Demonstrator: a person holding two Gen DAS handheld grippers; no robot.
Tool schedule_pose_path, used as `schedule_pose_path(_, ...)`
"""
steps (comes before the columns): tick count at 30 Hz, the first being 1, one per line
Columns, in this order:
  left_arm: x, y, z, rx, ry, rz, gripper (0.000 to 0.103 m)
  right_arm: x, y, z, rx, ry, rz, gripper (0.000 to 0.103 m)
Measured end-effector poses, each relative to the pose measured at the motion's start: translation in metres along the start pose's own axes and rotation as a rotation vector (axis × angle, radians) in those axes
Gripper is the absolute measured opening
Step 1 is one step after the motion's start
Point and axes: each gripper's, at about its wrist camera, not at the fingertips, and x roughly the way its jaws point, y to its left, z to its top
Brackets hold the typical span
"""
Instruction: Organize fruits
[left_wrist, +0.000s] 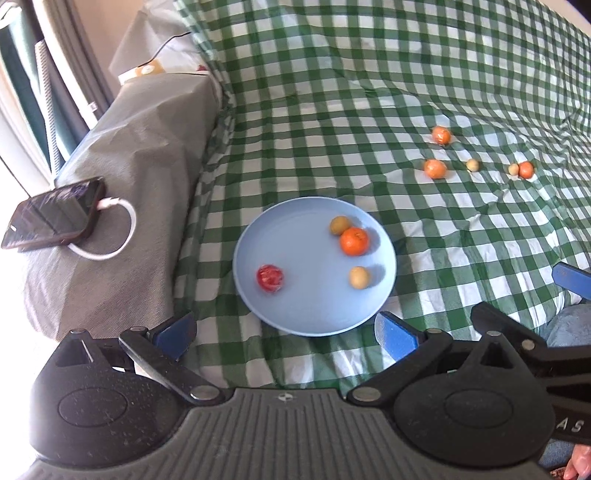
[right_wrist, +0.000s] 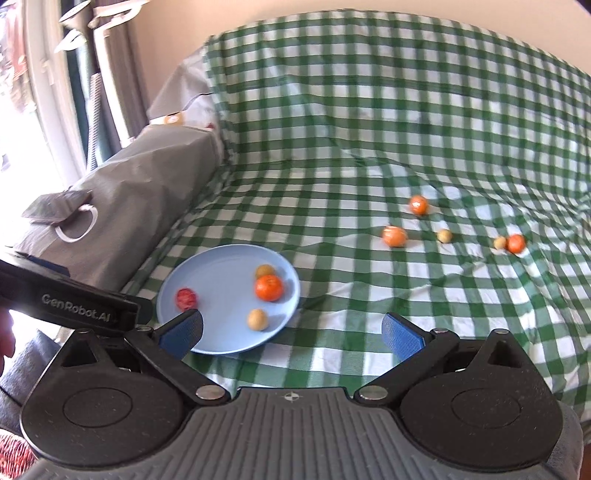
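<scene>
Left tongs (left_wrist: 288, 332) and right tongs (right_wrist: 291, 332), both spread wide and empty, hover side by side over the near edge of a green-checked cloth (left_wrist: 332, 110) draped over what seems to be a bed or sofa. Just beyond them lies a light-blue plate (left_wrist: 295, 314) carrying four fruits: one mandarin (left_wrist: 354, 241), one red fruit in clear wrap (left_wrist: 270, 277), and two small yellow-brown fruits, one (left_wrist: 340, 225) touching the mandarin, the other (left_wrist: 359, 277) apart. Farther off to the right, five fruits lie loose on the cloth: three orange ones (left_wrist: 441, 135) (left_wrist: 435, 168) (left_wrist: 526, 169) and two small pale ones (left_wrist: 472, 165) (left_wrist: 513, 169), the last touching an orange one. The sorting appears under half done, four of nine gathered. A charging phone (left_wrist: 51, 218) rests on the grey-covered side.
</scene>
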Motion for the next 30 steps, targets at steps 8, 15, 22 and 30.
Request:
schedule_pose_path(8,0.018,-0.033,0.019,0.052,0.02,-0.025,0.103,0.008,-0.04,0.002,0.073,0.001,-0.066,0.102)
schedule_pose_path(15,0.048,-0.078,0.055,0.102,0.035,-0.076,0.103,0.019,-0.097,0.009,0.109,-0.026,-0.201,0.102)
schedule_pose_path(22,0.102,-0.134,0.115,0.122,0.021,-0.145,0.103,0.053,-0.181,0.027,0.173,-0.063,-0.33,0.102)
schedule_pose_path(30,0.195,-0.198,0.167,0.204,0.009,-0.169,0.103,0.156,-0.258,0.056,0.212,-0.056,-0.31,0.1)
